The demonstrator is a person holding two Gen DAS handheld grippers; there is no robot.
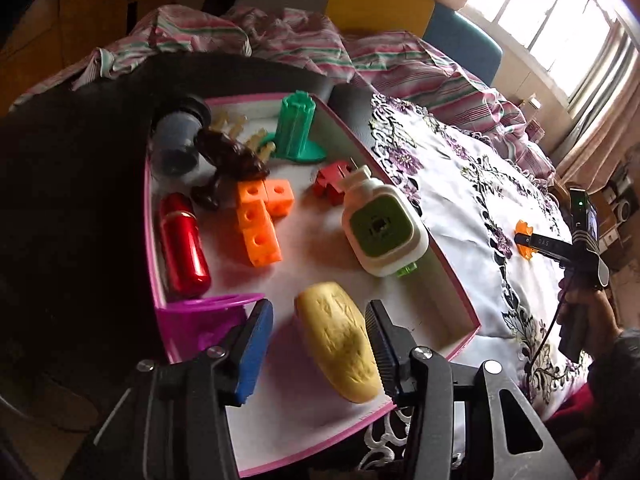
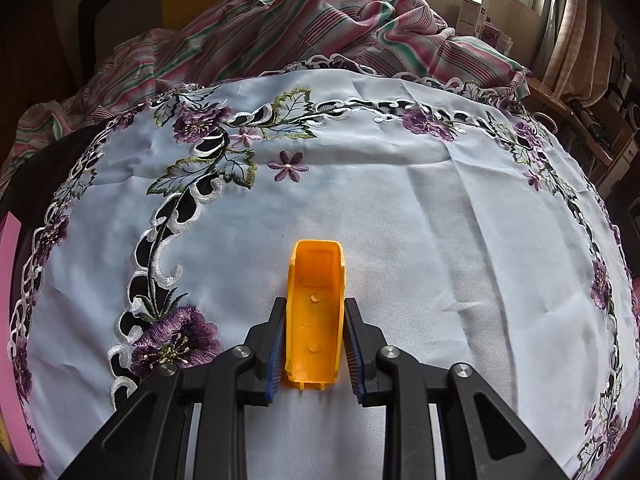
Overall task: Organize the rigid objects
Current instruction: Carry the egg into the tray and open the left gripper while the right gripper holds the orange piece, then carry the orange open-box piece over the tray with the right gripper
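Orange plastic shell (image 2: pixel 314 316) clamped between right gripper (image 2: pixel 314 322) pads — over embroidered cloth (image 2: pixel 440 208)

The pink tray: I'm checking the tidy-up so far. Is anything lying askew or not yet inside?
Most things lie inside the pink tray, but the red bottle and green-faced white bottle lie on their sides. One orange plastic piece is outside, over the embroidered cloth, gripped in the right claw.

A white tablecloth embroidered with purple flowers (image 2: pixel 400 208) covers the table. Toward twelve o'clock behind it lies a rumpled pink, green and white striped cloth (image 2: pixel 320 28), with a bright window (image 1: pixel 552 12) at two o'clock, pale curtains (image 1: pixel 612 92) beside it, and a yellow panel (image 1: pixel 376 4) and a blue panel (image 1: pixel 460 36) by the wall.
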